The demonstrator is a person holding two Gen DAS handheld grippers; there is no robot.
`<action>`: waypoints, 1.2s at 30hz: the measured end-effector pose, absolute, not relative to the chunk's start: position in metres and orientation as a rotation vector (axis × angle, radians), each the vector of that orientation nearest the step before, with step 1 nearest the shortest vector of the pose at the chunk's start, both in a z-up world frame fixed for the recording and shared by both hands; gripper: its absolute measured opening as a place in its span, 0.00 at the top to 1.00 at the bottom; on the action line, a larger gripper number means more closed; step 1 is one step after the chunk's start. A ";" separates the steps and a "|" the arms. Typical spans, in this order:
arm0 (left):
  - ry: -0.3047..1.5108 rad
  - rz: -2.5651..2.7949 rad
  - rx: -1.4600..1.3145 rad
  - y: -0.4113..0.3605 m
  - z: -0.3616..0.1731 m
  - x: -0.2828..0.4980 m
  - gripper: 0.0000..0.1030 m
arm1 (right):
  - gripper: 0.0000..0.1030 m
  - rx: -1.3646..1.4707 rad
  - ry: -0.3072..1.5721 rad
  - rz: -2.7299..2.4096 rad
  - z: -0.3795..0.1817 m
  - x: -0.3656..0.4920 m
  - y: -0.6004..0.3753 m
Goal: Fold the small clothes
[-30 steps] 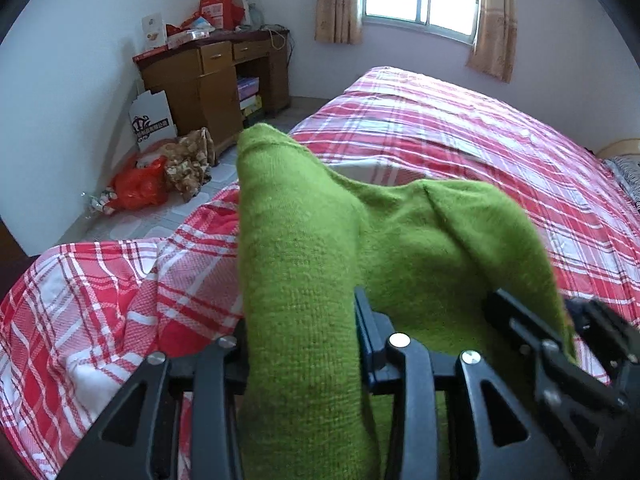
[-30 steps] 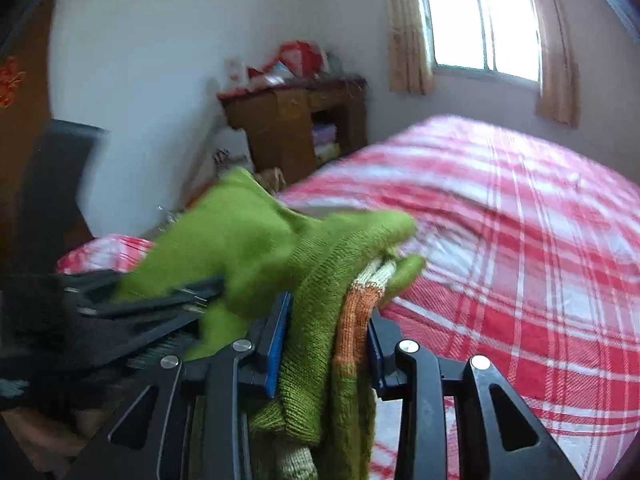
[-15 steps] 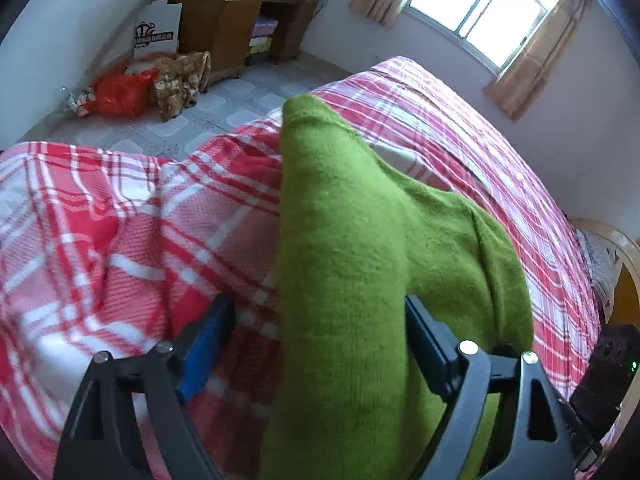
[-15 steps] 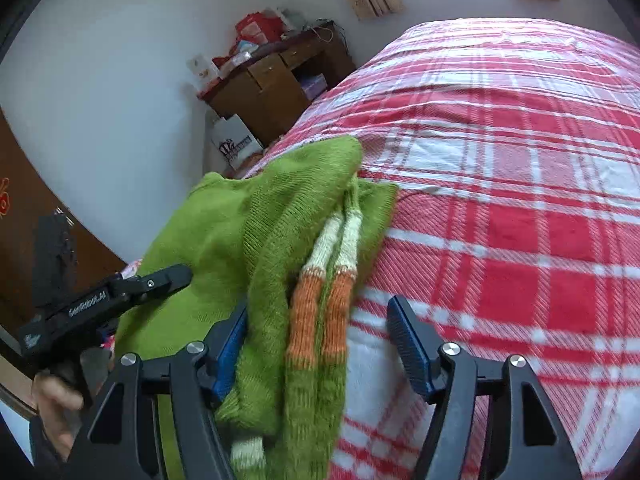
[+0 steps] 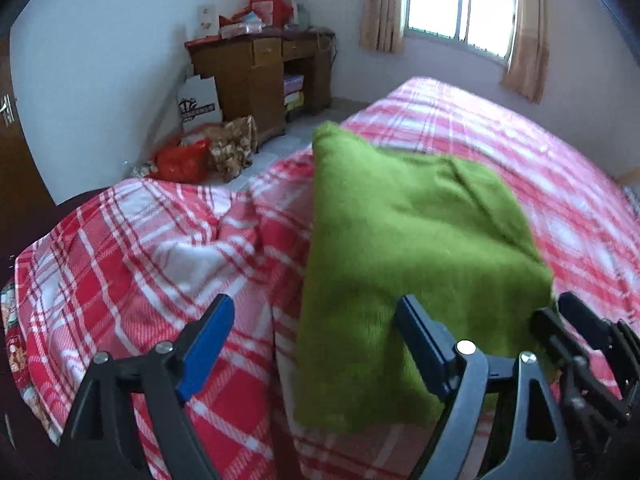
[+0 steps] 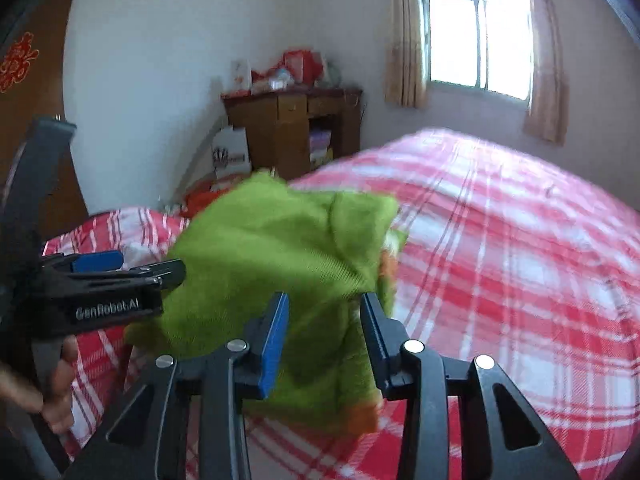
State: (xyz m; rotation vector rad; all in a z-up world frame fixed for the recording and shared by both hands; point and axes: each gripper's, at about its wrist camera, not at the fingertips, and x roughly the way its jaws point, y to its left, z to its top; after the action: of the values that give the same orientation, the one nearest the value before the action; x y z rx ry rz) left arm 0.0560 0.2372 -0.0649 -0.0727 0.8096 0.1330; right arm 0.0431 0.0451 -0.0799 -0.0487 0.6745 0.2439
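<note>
A green knit sweater (image 5: 404, 248) with orange and white cuffs lies folded on the red plaid bed (image 5: 160, 264). My left gripper (image 5: 316, 340) is open; its right finger (image 5: 424, 344) lies against the sweater's near edge, its left finger over the bedspread. In the right wrist view the sweater (image 6: 280, 256) lies bunched between the fingers of my right gripper (image 6: 324, 332), which stands open around it without pinching. The left gripper (image 6: 108, 276) shows at the left of that view, held by a hand.
A wooden desk (image 5: 256, 76) with clutter stands against the far wall, with a paper bag (image 5: 198, 102), a red bag (image 5: 180, 162) and a brown bundle on the floor beside it. A curtained window (image 5: 460, 0) is beyond the bed. The bed extends far right.
Both grippers went from shut on the sweater to open. The sweater was lowered and now rests on the bed; the grippers have drawn back a little.
</note>
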 end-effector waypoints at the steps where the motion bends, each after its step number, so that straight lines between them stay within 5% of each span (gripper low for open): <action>1: 0.811 0.142 -0.066 0.238 -0.068 0.057 0.17 | 0.62 -0.036 0.703 0.241 -0.087 0.046 0.043; 15: 0.848 0.171 -0.055 0.239 -0.078 0.043 0.16 | 0.62 -0.044 0.763 0.215 -0.103 0.041 0.044; 21: 0.848 0.169 0.006 0.233 -0.077 0.014 0.16 | 0.33 0.026 0.750 0.199 -0.087 0.005 0.044; 36: 0.879 0.095 0.091 0.212 -0.083 -0.045 0.16 | 0.32 0.082 0.878 0.036 -0.089 -0.055 0.017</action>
State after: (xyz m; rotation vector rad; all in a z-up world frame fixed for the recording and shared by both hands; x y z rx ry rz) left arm -0.0448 0.2119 -0.0826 0.0910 0.8788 0.0947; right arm -0.0548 0.0169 -0.0885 0.0825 0.8778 0.0363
